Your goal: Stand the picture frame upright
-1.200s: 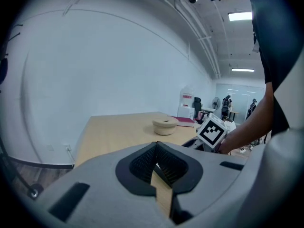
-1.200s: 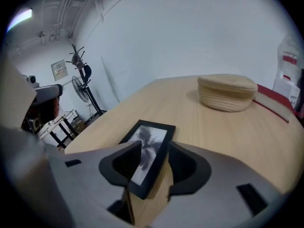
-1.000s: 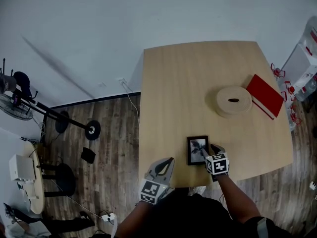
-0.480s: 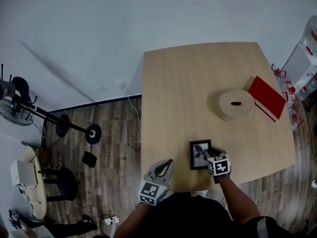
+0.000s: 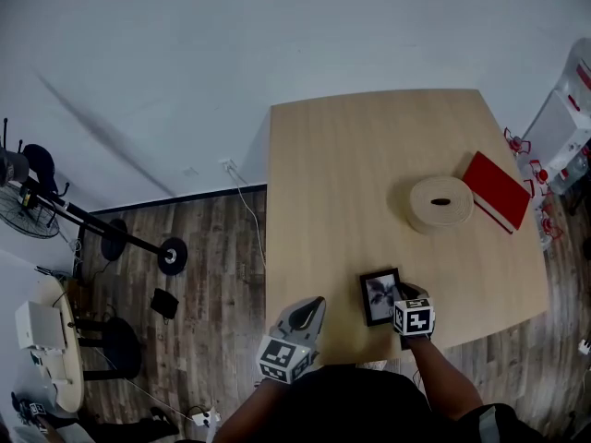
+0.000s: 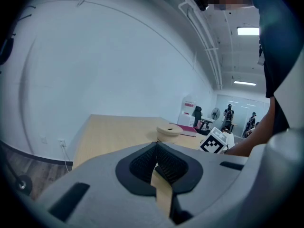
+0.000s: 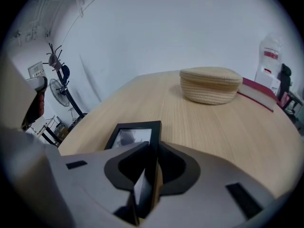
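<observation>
Two grippers are at work along the near edge of a light wooden rectangular table point(image 5: 351, 164). The right gripper point(image 5: 404, 292) has just been closing its jaws, and they now pinch the right-hand edge of a small black-framed picture frame point(image 5: 379, 295) with a dark photograph under its glass. In the right gripper view, the right gripper point(image 7: 151, 161) has that edge wedged between its two pads, and the picture frame point(image 7: 134, 134) stretches away from the jaws over the table point(image 7: 213, 127). The frame is face up, close to the near edge and about midway along it, turned a little askew to that edge. Whether its far side rests on the wood or is raised off it I cannot tell.

The left gripper point(image 5: 310, 305) sits by the near left corner, well apart from the frame. In its own view the left gripper point(image 6: 156, 156) has its jaws brought together with nothing between them — only the tabletop point(image 6: 109, 132) shows beyond.

Toward the right edge of the table stands a round, pale woven basket lid point(image 5: 440, 203) with a slot in its top, and just beside it, nearer that edge, lies a flat red book point(image 5: 497, 192). Both also show in the right gripper view — the lid point(image 7: 211, 84) ahead, the book point(image 7: 259, 96) behind it.
</observation>
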Tool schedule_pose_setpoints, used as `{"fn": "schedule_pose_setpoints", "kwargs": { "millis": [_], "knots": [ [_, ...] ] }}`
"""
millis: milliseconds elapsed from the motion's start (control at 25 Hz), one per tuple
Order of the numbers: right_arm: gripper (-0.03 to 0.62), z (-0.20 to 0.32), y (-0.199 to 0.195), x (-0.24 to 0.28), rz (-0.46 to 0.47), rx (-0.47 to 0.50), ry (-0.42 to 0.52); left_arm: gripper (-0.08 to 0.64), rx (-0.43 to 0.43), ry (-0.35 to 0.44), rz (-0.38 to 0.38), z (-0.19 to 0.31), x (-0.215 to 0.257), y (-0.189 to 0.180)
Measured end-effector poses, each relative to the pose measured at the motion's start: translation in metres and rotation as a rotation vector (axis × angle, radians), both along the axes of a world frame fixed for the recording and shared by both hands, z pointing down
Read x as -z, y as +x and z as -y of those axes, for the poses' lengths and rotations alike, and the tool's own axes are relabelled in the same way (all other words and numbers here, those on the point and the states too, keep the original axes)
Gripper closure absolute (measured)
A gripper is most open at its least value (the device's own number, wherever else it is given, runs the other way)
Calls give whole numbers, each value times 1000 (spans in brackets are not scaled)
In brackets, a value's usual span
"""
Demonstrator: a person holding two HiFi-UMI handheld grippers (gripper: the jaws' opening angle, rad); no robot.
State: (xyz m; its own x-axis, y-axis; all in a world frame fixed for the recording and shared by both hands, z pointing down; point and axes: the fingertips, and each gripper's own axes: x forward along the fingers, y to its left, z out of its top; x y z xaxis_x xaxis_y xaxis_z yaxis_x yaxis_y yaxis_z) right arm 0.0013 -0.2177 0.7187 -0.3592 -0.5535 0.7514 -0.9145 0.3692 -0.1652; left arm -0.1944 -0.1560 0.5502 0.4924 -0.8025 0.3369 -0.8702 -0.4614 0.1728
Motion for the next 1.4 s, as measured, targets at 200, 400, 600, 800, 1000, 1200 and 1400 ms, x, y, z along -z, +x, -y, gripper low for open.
{"fn": "schedule_pose_setpoints", "kwargs": {
  "millis": [200,400,600,800,1000,1200,1400],
  "knots": [
    [527,8,2,26,16,-22,56,565,-20,-9,-13,1,-3,-4],
    [528,19,7,64,41,-66,142,565,-64,-7,-23,4,-3,1],
    [527,30,29,92,61,-113,214,565,-100,5,-21,10,-1,14],
    [528,45,70,103,53,-139,244,565,-128,10,-7,21,4,41],
    [526,69,116,104,52,-156,252,565,-115,5,6,33,7,71],
    [526,98,155,104,49,-155,260,565,-85,-19,21,39,7,103],
    [526,119,180,97,52,-133,252,565,-34,-14,28,46,5,121]
  ]
}}
